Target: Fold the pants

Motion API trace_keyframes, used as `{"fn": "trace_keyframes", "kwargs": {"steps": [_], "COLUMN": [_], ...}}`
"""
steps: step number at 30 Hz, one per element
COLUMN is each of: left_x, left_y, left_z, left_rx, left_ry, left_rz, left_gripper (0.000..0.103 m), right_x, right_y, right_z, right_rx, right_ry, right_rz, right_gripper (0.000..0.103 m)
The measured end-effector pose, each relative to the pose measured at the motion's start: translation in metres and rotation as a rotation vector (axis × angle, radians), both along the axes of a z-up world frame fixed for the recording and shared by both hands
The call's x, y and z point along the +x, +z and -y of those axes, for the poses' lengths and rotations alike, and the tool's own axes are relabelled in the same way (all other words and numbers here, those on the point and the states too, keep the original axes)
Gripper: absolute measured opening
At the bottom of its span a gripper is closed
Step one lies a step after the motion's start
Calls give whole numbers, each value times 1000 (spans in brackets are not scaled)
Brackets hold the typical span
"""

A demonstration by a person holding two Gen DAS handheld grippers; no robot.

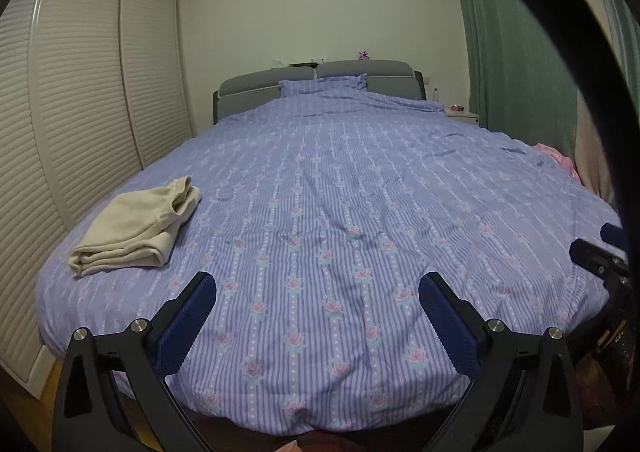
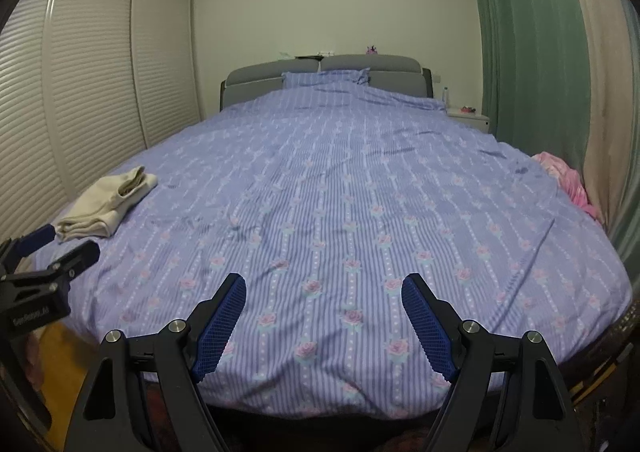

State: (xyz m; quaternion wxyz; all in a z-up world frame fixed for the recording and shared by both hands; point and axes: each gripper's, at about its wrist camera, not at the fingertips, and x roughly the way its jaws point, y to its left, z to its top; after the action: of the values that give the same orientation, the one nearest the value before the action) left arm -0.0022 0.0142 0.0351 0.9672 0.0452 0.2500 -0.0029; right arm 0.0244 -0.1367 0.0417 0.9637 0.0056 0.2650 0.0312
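Note:
Cream pants (image 1: 136,230) lie folded in a neat stack on the near left part of the bed, also in the right wrist view (image 2: 106,205). My left gripper (image 1: 318,288) is open and empty, held over the foot of the bed, to the right of the pants. My right gripper (image 2: 324,288) is open and empty, over the middle of the foot end. The left gripper also shows at the left edge of the right wrist view (image 2: 64,242), near the pants. Part of the right gripper (image 1: 596,248) shows at the right edge of the left wrist view.
The bed has a purple striped floral duvet (image 1: 340,191) and a grey headboard (image 1: 320,73). Louvred wardrobe doors (image 1: 80,91) stand on the left. Green curtains (image 2: 532,31) hang on the right. A pink cloth (image 2: 568,179) lies at the right bed edge. A white nightstand (image 2: 470,117) stands beyond.

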Motion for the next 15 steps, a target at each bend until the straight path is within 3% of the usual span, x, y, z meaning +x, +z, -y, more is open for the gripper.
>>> {"fn": "trace_keyframes", "kwargs": {"steps": [5, 9, 15], "left_x": [-9, -9, -8], "left_y": [1, 0, -2], "left_z": [5, 4, 6], "left_rx": [29, -5, 10], "left_ry": [11, 2, -3], "left_rz": [15, -9, -11], "left_gripper": [103, 103, 103], "right_x": [-7, -9, -11], "right_y": [3, 5, 4], "right_z": [0, -3, -1], "right_rx": [3, -14, -4], "right_ry": [-11, -9, -12], "right_rz": [13, 22, 24], "right_gripper": [81, 81, 81]}}
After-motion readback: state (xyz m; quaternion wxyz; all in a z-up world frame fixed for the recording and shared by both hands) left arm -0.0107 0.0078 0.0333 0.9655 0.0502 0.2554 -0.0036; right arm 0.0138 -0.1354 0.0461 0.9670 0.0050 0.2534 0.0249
